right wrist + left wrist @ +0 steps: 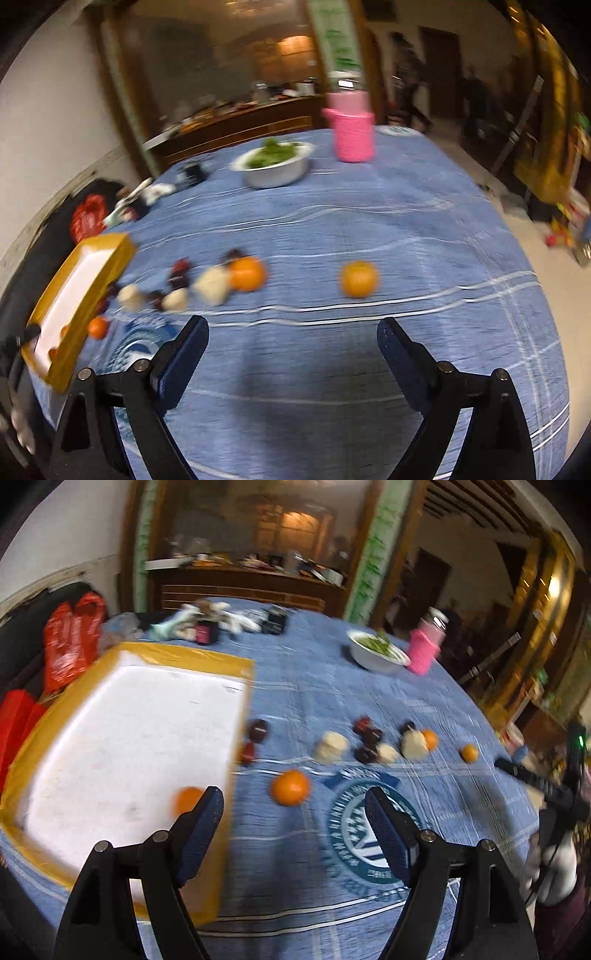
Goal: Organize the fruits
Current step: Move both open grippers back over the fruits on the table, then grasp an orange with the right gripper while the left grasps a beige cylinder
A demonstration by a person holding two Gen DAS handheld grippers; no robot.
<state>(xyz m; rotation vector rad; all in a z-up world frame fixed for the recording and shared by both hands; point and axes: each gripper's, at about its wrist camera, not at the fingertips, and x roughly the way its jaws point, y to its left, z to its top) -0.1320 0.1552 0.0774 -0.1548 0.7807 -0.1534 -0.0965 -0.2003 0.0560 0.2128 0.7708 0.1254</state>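
Oranges (359, 278) lie mid-frame on the cloth (369, 221), so the right gripper (291, 347), spread and empty like the left gripper (295, 812), should straddle the nearest squarely before carrying it to the tray (192, 653) at left

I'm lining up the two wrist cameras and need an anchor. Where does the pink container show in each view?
Left wrist: the pink container stands upper right, at the table's far edge, just right of the white bowl of greens.
Right wrist: the pink container stands top centre, right of the same bowl.
Shared landmark: the yellow-rimmed tray, left in both views.
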